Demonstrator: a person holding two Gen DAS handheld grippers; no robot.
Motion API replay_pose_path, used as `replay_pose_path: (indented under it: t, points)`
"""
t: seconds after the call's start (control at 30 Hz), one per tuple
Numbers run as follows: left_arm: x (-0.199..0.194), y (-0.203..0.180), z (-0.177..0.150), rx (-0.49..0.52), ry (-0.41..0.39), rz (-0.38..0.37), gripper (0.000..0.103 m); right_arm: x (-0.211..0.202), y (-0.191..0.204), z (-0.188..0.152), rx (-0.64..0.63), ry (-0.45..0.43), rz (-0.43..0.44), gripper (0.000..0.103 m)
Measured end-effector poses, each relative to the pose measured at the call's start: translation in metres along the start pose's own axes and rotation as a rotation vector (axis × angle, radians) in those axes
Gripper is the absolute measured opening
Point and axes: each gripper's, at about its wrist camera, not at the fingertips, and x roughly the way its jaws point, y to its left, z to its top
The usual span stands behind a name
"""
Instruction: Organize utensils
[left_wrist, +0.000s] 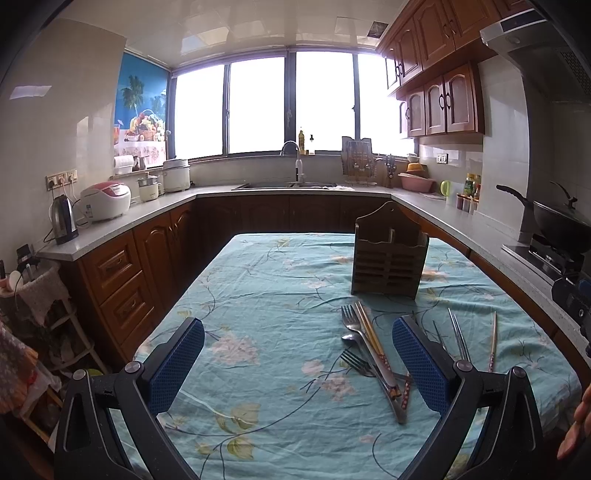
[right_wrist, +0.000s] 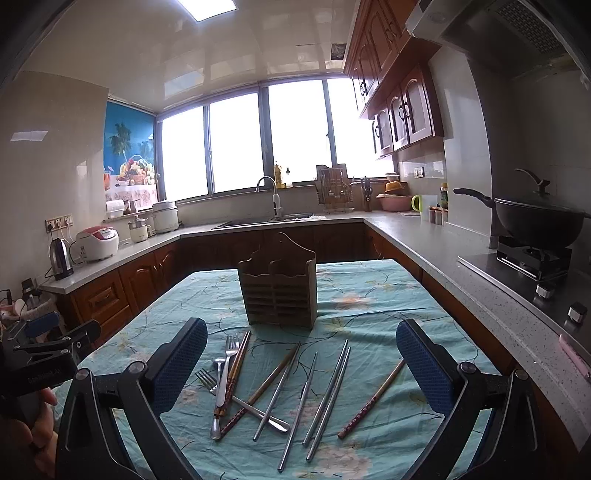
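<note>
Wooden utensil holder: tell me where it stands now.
The wooden utensil holder stands upright on the floral tablecloth, mid-table in the right wrist view, just behind the scattered chopsticks and forks.

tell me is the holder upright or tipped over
Upright: the holder stands on its base on the tablecloth, openings facing up.

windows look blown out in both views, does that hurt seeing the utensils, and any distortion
Left wrist view: windows pure white, yet the forks on the tablecloth stay readable. Right wrist view: same glare, chopsticks sharp, wooden holder dim and backlit. Fisheye bends counters and cabinets in both.
</note>
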Motion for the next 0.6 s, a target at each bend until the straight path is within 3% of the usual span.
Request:
replay_pose_path:
  t: [0.6]
  points:
    - [0.0097, -0.0011, -0.0015, 0.001, 0.025, 0.002, 0.102, 0.0048, -0.0041, -0.0018, 0.012, 0.016, -0.002, 0.103]
